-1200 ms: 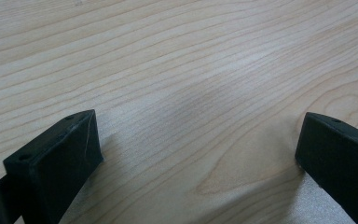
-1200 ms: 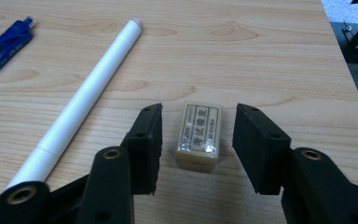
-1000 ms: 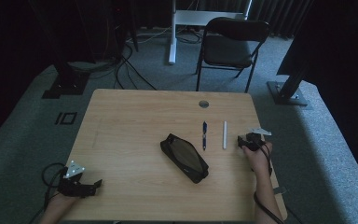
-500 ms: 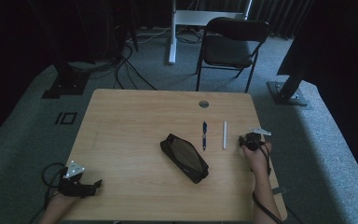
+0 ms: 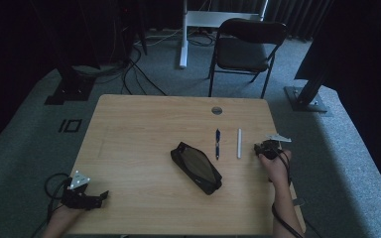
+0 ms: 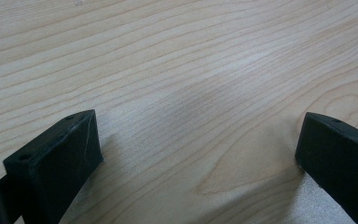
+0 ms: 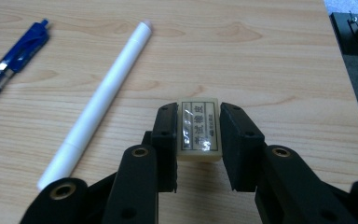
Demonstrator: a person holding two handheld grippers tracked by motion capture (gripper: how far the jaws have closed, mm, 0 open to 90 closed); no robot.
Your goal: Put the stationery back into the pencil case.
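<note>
The table point(image 5: 129, 129) is bare across its left half and along the far edge. Toward the right edge, a black pouch point(image 5: 196, 167), blue pen point(image 5: 218, 144) and white stick point(image 5: 238, 143) lie close together, leaving narrow gaps.

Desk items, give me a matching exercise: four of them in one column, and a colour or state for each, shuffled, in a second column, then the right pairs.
Things:
1. eraser
2. pen
3. marker
4. pouch

Colour or state:
A. black, lying slantwise mid-table
B. clamped between the right tongs
C. white, lying loose beside the pen
D. blue, farthest from the eraser in the right gripper view

Pairs: 1-B, 2-D, 3-C, 4-A
</note>
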